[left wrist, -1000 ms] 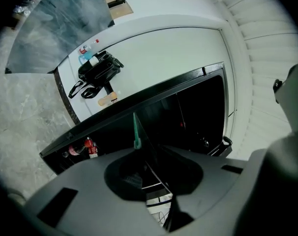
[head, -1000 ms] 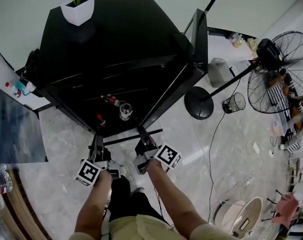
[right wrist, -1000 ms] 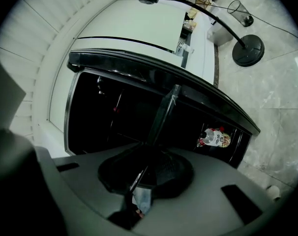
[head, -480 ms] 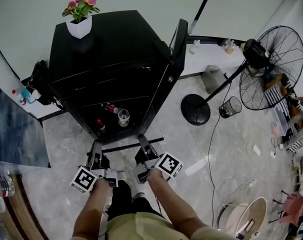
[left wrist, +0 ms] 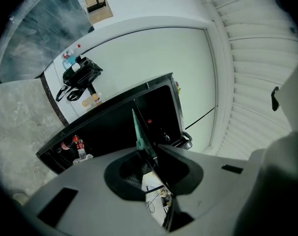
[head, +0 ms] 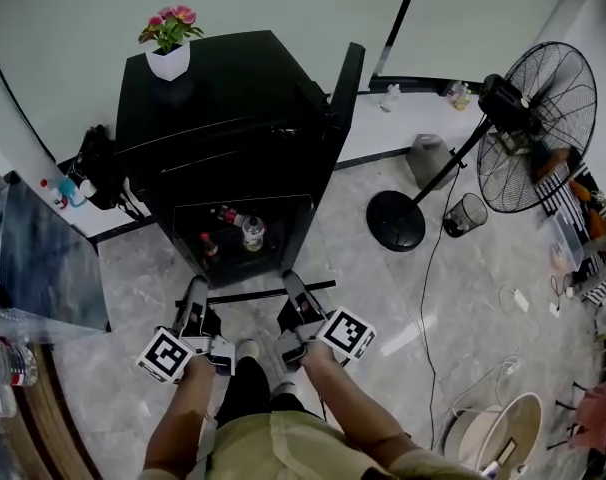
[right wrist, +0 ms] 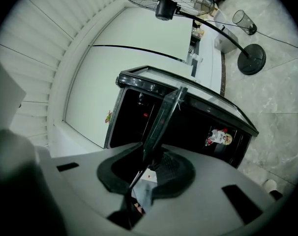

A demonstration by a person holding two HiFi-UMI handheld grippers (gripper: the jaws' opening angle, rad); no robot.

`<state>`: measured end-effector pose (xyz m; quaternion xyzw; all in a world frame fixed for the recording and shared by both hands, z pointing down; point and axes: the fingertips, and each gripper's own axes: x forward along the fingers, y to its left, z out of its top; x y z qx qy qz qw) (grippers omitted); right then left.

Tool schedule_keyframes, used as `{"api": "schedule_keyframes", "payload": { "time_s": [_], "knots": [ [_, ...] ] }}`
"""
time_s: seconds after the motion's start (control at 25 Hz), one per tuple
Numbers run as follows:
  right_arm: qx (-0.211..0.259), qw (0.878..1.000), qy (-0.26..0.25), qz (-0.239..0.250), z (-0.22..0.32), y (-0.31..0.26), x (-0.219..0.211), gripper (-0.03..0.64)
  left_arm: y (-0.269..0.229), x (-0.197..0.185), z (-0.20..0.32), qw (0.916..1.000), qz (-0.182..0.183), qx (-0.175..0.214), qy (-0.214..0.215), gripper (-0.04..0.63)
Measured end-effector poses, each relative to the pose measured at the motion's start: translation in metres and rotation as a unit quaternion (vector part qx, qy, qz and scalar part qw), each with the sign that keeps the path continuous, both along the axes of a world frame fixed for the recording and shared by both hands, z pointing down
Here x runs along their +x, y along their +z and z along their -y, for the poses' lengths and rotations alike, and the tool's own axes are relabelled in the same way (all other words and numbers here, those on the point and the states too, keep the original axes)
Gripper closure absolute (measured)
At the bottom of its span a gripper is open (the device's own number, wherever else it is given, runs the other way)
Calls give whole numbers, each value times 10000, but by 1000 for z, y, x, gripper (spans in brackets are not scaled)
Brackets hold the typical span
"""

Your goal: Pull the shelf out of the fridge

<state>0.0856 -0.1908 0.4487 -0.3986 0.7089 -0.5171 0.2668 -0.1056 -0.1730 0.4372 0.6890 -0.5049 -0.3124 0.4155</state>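
1. Out in front of the open black fridge, clear of its cavity, the shelf hangs level above the marble floor, one end in each tool.
2. From the head view, the left tool has the shelf's left end and the right tool its right end. Seen from above, the shelf is only a thin dark bar.
3. Only the left gripper view shows the material: a flat pane of clear, green-tinted glass with dark trim, seen edge-on and pinched between dark ribbed pads.
4. The right gripper view shows the same pane slanting up between its pads. These jaws have just been opening a little, with the pads pressed on the glass.
5. Only the head view shows the white faceted pot of pink flowers at the back left corner of the fridge top. It also shows the door swung open at the right edge.
6. Bottles stand on the fridge's bottom level.
7. A round wire-caged fan on a disc base stands on the floor to the right. The left gripper view does not show it.
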Motion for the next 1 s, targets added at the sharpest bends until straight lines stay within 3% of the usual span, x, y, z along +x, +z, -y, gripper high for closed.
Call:
{"api": "schedule_keyframes", "payload": {
  "time_s": [0.52,1.0],
  "knots": [
    [761,9957,-507,-157,-46,-65,-12,543,-59,-4,-42,9976,273,605,214,523],
    [774,9950,-582,-253,-78,-76,-12,541,-73,-6,-71,9955,622,703,105,522]
  ]
}}
